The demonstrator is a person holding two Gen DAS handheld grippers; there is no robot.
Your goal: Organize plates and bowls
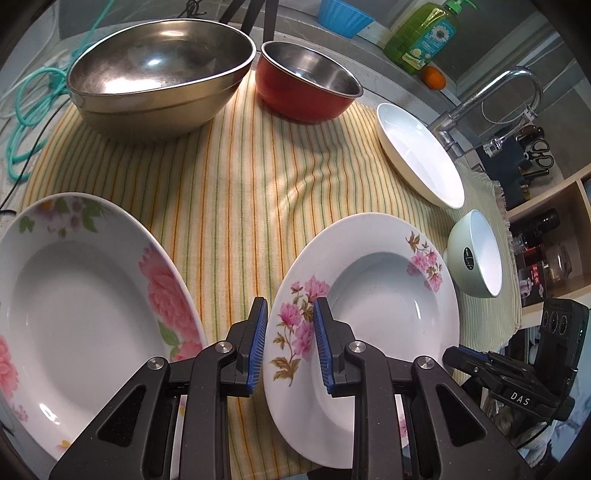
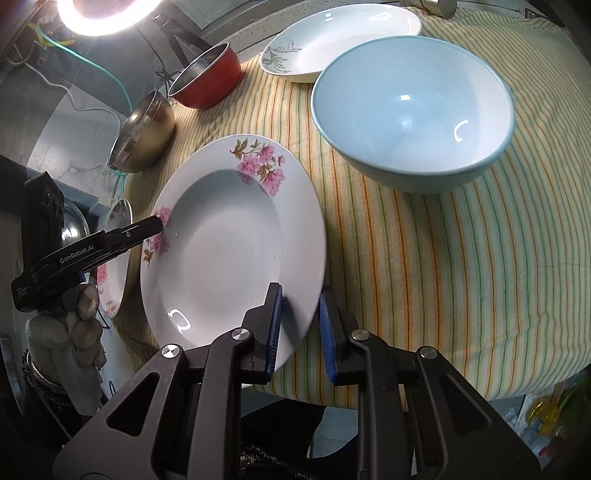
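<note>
A white deep plate with small pink flowers (image 1: 376,295) (image 2: 229,240) is held tilted over the striped cloth (image 1: 236,184). My left gripper (image 1: 290,332) is shut on its rim at the flower spray. On the opposite rim my right gripper (image 2: 299,325) is shut as well. Each gripper shows in the other's view: the left gripper (image 2: 157,225) and the right gripper (image 1: 465,360). A larger peony plate (image 1: 81,302) lies at the left. A steel bowl (image 1: 159,74), a red bowl (image 1: 310,81), a plain white plate (image 1: 421,155) and a pale blue-green bowl (image 2: 410,122) stand on the cloth.
A faucet (image 1: 491,96), a green soap bottle (image 1: 424,37), a blue cup (image 1: 343,16) and an orange (image 1: 433,77) sit beyond the cloth. Teal cable (image 1: 33,92) lies at the left. A ring light (image 2: 107,14) glares. A gloved hand (image 2: 85,321) holds the left gripper.
</note>
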